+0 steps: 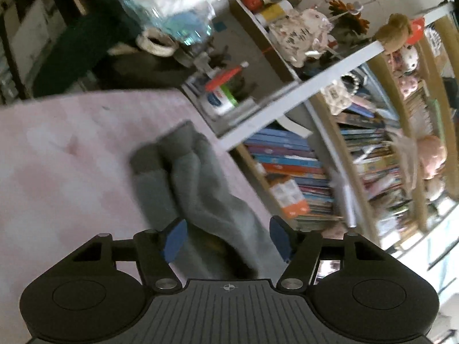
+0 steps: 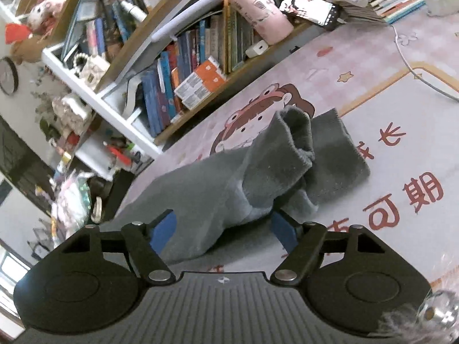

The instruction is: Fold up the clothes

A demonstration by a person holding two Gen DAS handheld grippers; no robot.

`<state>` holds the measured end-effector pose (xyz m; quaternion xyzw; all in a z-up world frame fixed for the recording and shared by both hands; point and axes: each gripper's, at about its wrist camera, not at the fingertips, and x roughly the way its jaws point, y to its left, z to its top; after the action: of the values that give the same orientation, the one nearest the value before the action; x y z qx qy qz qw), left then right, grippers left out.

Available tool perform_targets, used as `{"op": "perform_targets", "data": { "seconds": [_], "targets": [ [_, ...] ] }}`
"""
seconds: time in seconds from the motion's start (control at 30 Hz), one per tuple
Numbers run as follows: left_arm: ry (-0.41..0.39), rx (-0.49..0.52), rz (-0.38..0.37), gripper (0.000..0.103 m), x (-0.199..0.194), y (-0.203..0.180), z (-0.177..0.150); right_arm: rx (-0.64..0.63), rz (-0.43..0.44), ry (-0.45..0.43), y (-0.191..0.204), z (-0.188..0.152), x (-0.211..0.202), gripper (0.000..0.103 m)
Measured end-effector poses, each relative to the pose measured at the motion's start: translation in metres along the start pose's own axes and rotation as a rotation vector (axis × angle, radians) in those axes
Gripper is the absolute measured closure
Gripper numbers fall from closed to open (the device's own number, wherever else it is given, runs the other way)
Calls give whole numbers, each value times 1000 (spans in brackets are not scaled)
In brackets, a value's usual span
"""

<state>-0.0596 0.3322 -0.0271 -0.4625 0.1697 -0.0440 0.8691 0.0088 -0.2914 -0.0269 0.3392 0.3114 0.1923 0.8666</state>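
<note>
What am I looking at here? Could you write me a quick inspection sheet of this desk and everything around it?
Surface: pink desk mat printed with a cartoon child and red characters.
Job's things: grey knitted socks lying rumpled on the mat, one cuff standing open.
Clutter: pink cylindrical cup lying on its side; black smartphone with its screen lit.
Grippers: left gripper and right gripper, both with jaws open, the grey fabric between the blue pads, not pinched.
Cables: thin white cable curving across the mat.
Surroundings: wooden bookshelf crammed with books; brown plush toy on a white shelf.
</note>
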Motion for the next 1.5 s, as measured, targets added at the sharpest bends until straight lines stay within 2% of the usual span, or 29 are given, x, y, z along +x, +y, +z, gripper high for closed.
{"op": "perform_targets", "data": {
  "seconds": [0.1,0.2,0.33,0.37,0.4,0.43,0.47,0.5,0.57,0.63,0.67,0.7,0.77,0.8,0.9,0.97,1.03,1.13,1.2,1.27,1.33,1.37,1.43,1.5],
  "targets": [
    [25,-30,3,40,18,-1,-5,40,6,-15,-6,4,4,35],
    [27,-77,42,40,36,7,-4,74,1,-20,-12,8,8,37],
    [-12,-103,77,48,49,14,5,133,-23,-13,-20,14,17,40],
    [-26,-103,88,62,51,14,7,154,-30,-10,-23,17,20,43],
    [-39,-103,99,69,52,14,9,177,-33,-11,-25,19,22,48],
    [-51,-96,107,88,54,14,11,183,-43,-9,-25,21,25,52],
    [-62,-65,106,97,55,12,13,187,-54,-8,-26,24,28,64],
    [-73,-31,107,97,56,9,15,192,-65,-7,-26,26,32,76],
    [-135,61,96,98,47,-3,15,122,-85,-10,-18,33,36,88],
    [-212,148,47,98,31,-17,13,-68,-90,-92,8,38,26,89],
    [-227,174,47,97,26,-21,12,-187,-77,-164,25,38,15,89],
    [-227,182,61,97,22,-20,11,-247,-58,-218,35,36,5,89],
    [-178,143,116,97,22,-9,11,-260,-41,-262,38,34,-7,89],
    [-146,112,132,97,24,0,10,-248,-68,-246,33,34,-6,89],
    [-67,33,145,96,28,21,2,-132,-213,-75,-6,33,20,89],
    [-53,17,150,95,27,26,-1,-55,-195,-37,-29,28,29,89],
    [-48,9,153,93,26,27,-2,-3,-152,-61,-40,24,25,86],
    [-54,8,152,87,24,24,-2,19,-120,-74,-41,19,20,72],
    [-64,14,151,83,23,23,-2,12,-123,-79,-36,16,16,67],
    [-68,17,155,85,26,22,-4,-21,-142,-81,-27,14,14,67],
    [-72,41,152,89,30,17,-6,-61,-169,-76,-20,15,15,76],
    [-91,74,155,98,28,12,-8,-89,-183,-76,-18,15,17,87],
    [-132,138,156,98,25,0,-11,-178,-203,-113,-8,15,16,88],
    [-184,192,126,98,17,-14,-11,-286,-196,-185,6,12,9,88]
  ]
}}
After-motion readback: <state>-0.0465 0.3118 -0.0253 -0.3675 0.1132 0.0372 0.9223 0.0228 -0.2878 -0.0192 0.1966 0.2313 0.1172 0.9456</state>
